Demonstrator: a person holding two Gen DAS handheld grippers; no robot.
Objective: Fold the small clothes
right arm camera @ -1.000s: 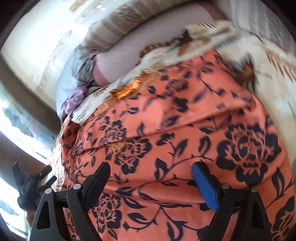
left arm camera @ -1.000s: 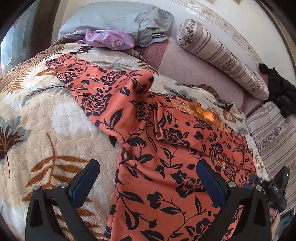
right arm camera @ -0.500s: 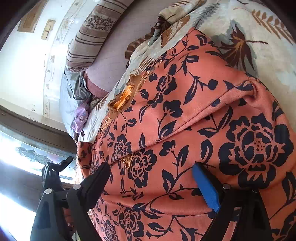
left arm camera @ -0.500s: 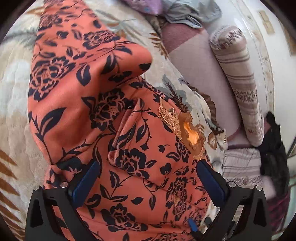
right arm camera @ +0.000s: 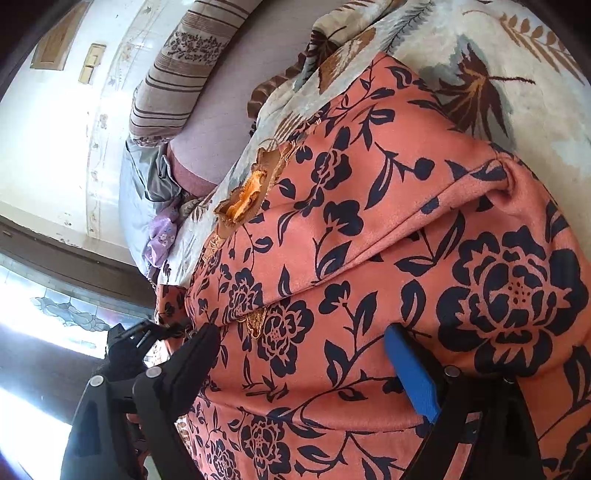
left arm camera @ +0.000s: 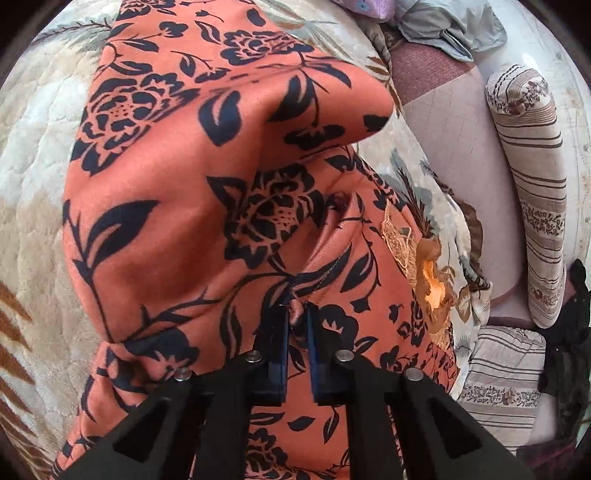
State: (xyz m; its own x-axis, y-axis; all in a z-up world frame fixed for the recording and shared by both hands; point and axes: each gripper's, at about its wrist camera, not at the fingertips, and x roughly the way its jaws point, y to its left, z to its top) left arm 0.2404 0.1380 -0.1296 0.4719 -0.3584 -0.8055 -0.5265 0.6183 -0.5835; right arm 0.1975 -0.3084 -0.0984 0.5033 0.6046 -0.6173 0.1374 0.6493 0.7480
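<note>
An orange garment with a dark flower print (left arm camera: 177, 206) lies spread on the bed, one sleeve folded over its body and a gold embroidered neckline (left arm camera: 428, 273) at its right edge. My left gripper (left arm camera: 297, 310) is shut on a small pinched fold of this cloth near the middle of the garment. In the right wrist view the same garment (right arm camera: 406, 206) fills the frame. My right gripper (right arm camera: 303, 332) stands wide open just above it, with flat cloth under the gap and nothing pinched. The left gripper (right arm camera: 125, 343) shows at the garment's far left edge.
A cream quilted blanket with leaf prints (left arm camera: 33, 147) covers the bed. A striped bolster (left arm camera: 532, 192), a grey pillow (left arm camera: 443, 22) and a purple cloth (right arm camera: 162, 232) lie along the wall. A striped cushion (left arm camera: 506, 369) and dark clothes (left arm camera: 569, 332) sit at the right.
My left gripper swung in over the garment, then its jaws went from wide open to shut on a pinch of the orange cloth. The right gripper stayed open, rolling a little.
</note>
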